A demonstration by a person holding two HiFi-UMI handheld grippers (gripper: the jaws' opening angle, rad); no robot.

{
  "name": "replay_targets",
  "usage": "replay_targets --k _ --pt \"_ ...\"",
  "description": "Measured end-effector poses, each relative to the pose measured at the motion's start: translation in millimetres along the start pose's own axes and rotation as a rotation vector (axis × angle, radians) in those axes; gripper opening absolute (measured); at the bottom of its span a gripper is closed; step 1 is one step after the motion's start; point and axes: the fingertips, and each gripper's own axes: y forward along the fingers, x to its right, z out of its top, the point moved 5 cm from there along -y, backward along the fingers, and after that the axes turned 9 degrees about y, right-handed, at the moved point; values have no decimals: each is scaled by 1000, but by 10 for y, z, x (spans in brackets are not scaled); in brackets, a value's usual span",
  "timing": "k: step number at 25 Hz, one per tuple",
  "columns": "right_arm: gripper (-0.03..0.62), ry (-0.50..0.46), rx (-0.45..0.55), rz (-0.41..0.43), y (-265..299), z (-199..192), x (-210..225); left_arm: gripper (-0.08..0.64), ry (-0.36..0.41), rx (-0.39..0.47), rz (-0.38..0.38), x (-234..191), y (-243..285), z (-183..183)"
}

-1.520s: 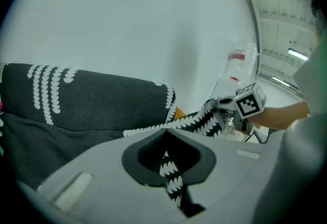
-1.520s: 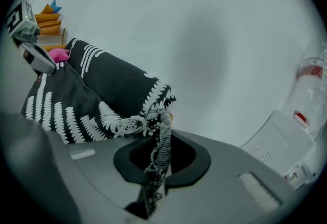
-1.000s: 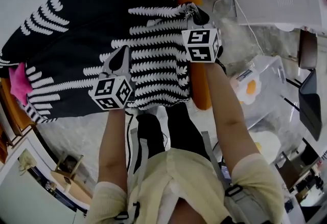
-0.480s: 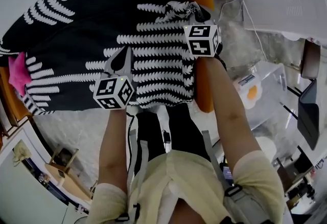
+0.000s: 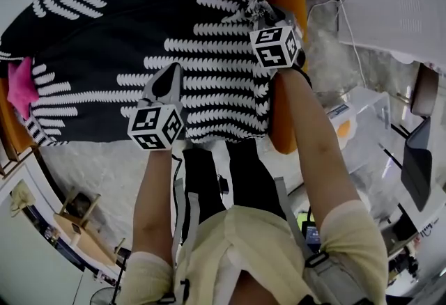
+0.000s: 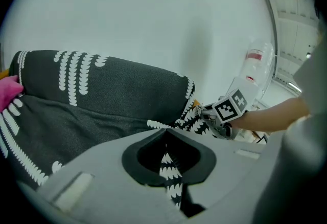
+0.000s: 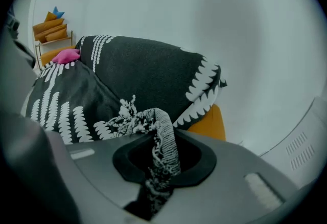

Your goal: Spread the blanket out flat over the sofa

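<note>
1. Pink cushion (image 5: 19, 84): far left edge of the head view, beside the blanket's left border.
2. Blanket (image 5: 125, 25): black with white fern rows, fills the upper left and upper centre. Drapes over the sofa's back and seat. Lies fairly smooth on the left and bunches toward the upper right.
3. Left gripper (image 5: 169, 77): centre left of the head view, over the near hem. Jaws pressed together on a narrow fold of blanket, a patterned strip running between them in the left gripper view (image 6: 166, 138).
4. Right gripper (image 5: 259, 12): upper centre right. Pinches the fringed corner of the blanket, the tassels gathered in a knot of cloth above the jaws in the right gripper view (image 7: 161, 141).
5. Sofa (image 5: 282, 122): orange arm shows bare just right of the blanket, at right of centre.
6. Step in hand, by judgement: final tensioning of the near-right part, most of the sofa already covered.
7. Next move, by judgement: calls for drawing both grips apart and outward to flatten the bunched corner, then lowering it over the arm before letting go. Needs an even pull, lest the smooth left side drag askew.
</note>
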Motion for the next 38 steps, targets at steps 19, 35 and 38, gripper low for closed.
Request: replay_targets --k 19,35,38 --pt "288 -53 -143 398 155 -257 -885 3 -11 -8 2 46 -4 -224" --pt "272 90 16 290 -757 -24 -969 3 -1 58 -4 -110 -648 -217" --pt "262 123 36 251 -927 -133 -861 3 -1 68 -5 -65 -724 -230"
